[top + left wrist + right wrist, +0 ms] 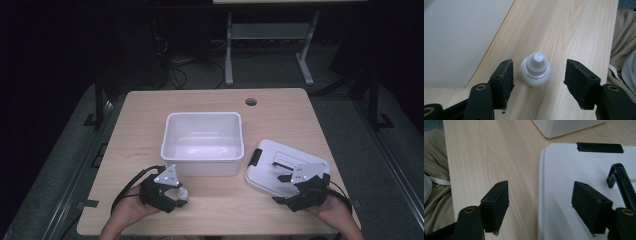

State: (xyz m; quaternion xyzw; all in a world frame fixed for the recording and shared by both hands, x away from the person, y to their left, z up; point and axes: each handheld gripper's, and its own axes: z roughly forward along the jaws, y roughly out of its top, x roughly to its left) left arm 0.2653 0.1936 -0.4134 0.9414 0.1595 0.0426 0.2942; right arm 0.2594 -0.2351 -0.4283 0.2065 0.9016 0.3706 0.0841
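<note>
Pale wood worktop (140, 145), and on the left side of it the left claw (176, 196) is parked right around a small white dropper bottle (183, 193). In the left gripper view the bottle (535, 70) stands upright between the two black pads, cap pointing up, with a sliver of gap on the left pad (504, 81) and a wider one on the right, so the jaws are roughly half open and not pressing on it yet. It sits near the front edge of the worktop, just in front of the white tub (202, 143), close to its front-left corner.

The tub takes up the middle and looks bare inside, so I'd guess that's where the bottle is headed.

Over on the right, the white lid (280, 167) with its black latches lies flat beside the tub. The right claw (300, 192) hangs over the lid's near-left edge, jaws wide apart, holding nothing; one pad is above the wood, the other above the lid.

So this looks like the grab step on the bottle. Next move, I reckon: finish the squeeze evenly on the body below the cap, since it's small, round and could tip or squirt sideways, then lift it straight up and over the tub wall.
</note>
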